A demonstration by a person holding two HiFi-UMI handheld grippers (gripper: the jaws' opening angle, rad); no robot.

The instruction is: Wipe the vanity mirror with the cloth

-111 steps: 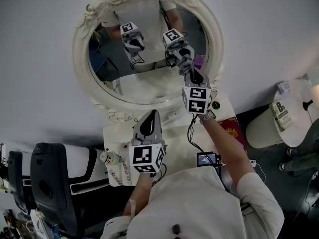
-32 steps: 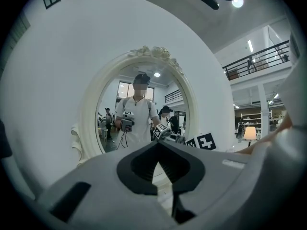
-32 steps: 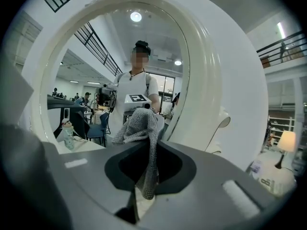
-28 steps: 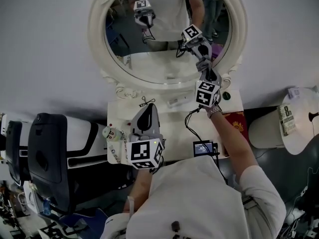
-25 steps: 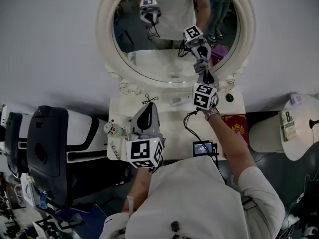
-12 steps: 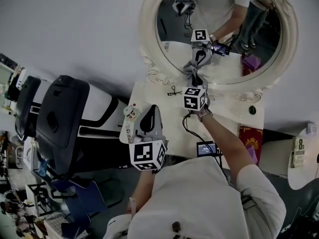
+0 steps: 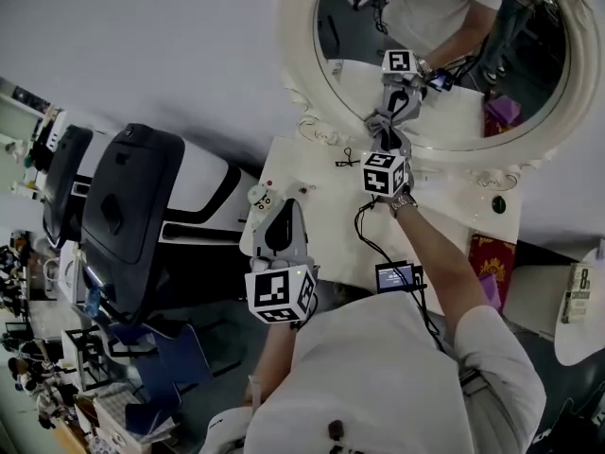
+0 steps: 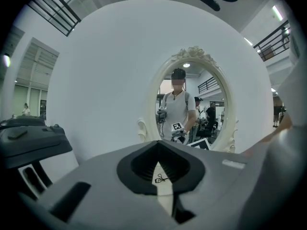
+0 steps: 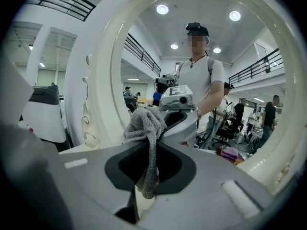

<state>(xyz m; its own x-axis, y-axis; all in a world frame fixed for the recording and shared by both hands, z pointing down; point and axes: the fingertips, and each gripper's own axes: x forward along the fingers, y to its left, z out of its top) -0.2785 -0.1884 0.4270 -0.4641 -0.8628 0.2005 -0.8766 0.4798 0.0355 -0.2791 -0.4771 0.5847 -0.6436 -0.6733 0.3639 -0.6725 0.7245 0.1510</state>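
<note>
The right hand-held gripper [image 9: 149, 150] has its jaws closed on a grey cloth [image 9: 145, 123]. One end of the cloth hangs down between the jaws, and the bunched end sticks out past the tips. In the head view this hand-held gripper [image 7: 386, 132] reaches forward over the surface [image 7: 321, 230] and presses the cloth [image 7: 380, 121] against the glass low in the mirror [image 7: 301, 69], just above the bottom of the frame. The cloth touches its own reflection there, and the right gripper view shows the same contact, with the ornate cream frame [image 9: 96, 80] curving round on the left.

The left hand-held gripper [image 8: 157, 150] is empty, with its jaws brought together and only a thin sliver of the white surface showing behind them. It is held back over the near left part of the surface [image 7: 284, 214], well apart from the mirror [image 8: 154, 97], which stands upright ahead of it against a pale wall.

On the surface lie a small black wiry thing [image 7: 348, 160] near the frame's foot, a small pale figure [image 7: 259, 197] at the left edge, a little screen [image 7: 395, 275] with a cable running to the right arm, and a dark green knob [image 7: 498, 204] at the far right. A black chair [image 7: 123, 216] stands to the left of the surface.
</note>
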